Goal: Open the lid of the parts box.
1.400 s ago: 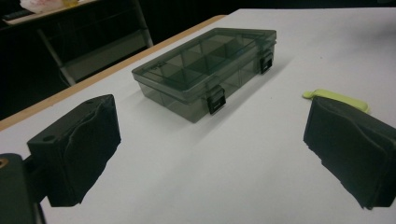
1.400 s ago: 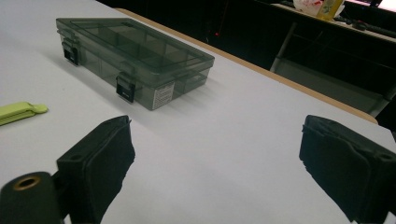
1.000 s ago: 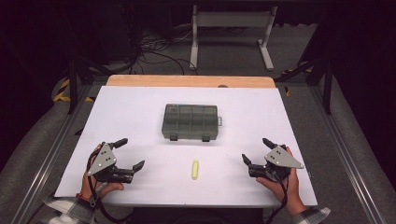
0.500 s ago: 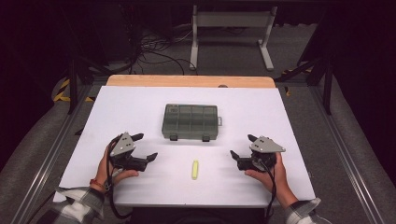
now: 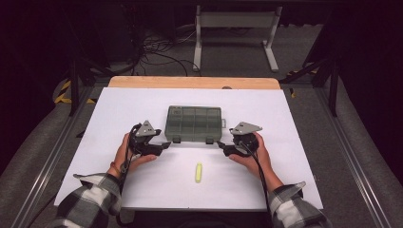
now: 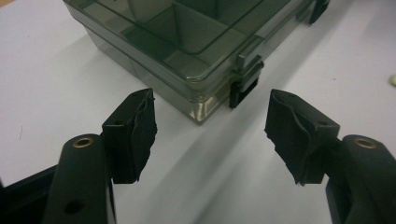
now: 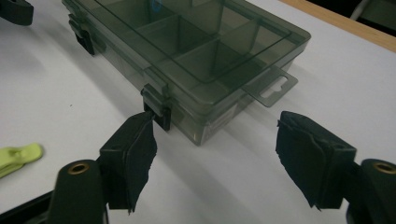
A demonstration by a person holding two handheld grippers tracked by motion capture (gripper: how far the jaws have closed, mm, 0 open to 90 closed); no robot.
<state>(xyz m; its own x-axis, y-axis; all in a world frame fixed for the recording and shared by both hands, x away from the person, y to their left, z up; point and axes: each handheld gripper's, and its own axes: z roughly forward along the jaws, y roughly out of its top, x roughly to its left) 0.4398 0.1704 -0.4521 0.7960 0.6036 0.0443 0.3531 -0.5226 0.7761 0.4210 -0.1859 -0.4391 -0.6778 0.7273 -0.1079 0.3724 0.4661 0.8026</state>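
Box (image 5: 194, 123) mid-counter (image 5: 119, 190), lid down. Left tongs (image 5: 166, 144) and right tongs (image 5: 219, 144) at near corners, unclenched, just been narrowing, nothing between. Aim each at latch (image 6: 245, 84), stay level, avoid shoving box.

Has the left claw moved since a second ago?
Yes. The left claw has moved up the table toward the compartment box, its jaws closing with nothing between them.

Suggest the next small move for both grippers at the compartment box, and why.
Probably ease each gripper forward onto its latch. The left gripper and right gripper sit at the near corners of the closed compartment box, jaws parted and just narrowing, nothing between them. The left latch and the right latch are shut, and neither is between the pads yet.
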